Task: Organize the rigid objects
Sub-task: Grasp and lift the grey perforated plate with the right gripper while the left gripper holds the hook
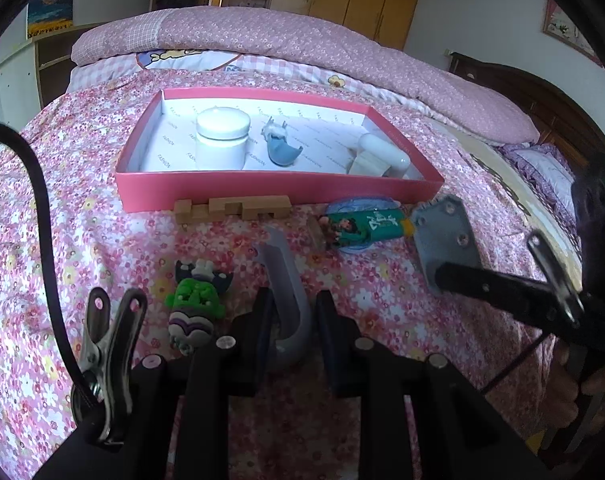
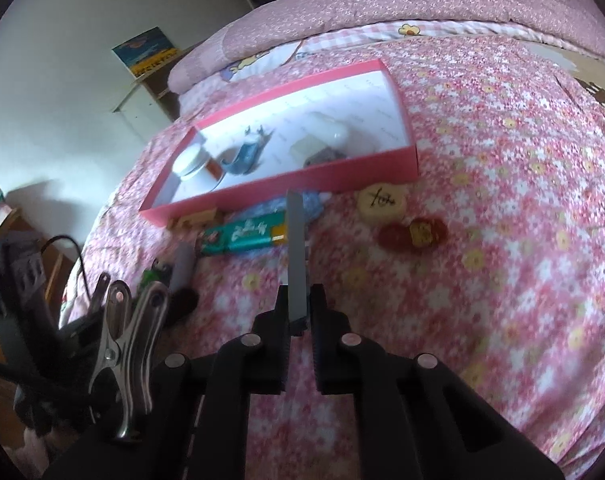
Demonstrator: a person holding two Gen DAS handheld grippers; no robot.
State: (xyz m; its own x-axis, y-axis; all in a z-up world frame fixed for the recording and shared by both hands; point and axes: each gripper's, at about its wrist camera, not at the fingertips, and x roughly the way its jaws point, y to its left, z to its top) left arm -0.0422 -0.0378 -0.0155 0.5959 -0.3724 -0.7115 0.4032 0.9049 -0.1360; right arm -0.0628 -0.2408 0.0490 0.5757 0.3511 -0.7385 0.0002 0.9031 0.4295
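A pink box (image 1: pixel 262 194) sits on the flowered bedspread, holding a white jar (image 1: pixel 222 138), a blue figure (image 1: pixel 280 146) and a white piece (image 1: pixel 376 158). My left gripper (image 1: pixel 292 312) is closed around a curved grey piece (image 1: pixel 284 280) lying on the bed. My right gripper (image 2: pixel 300 304) is shut on a flat grey plate (image 2: pixel 296 256), held edge-on above the bed; in the left wrist view the plate (image 1: pixel 444 240) hangs right of a teal tube (image 1: pixel 362 226). A green toy figure (image 1: pixel 194 304) lies left of my left gripper.
A wooden puzzle piece (image 1: pixel 234 208) lies against the box's front wall. A round wooden disc (image 2: pixel 382 202) and a red item (image 2: pixel 414 234) lie right of the box. A folded pink quilt (image 1: pixel 302 44) lies behind the box.
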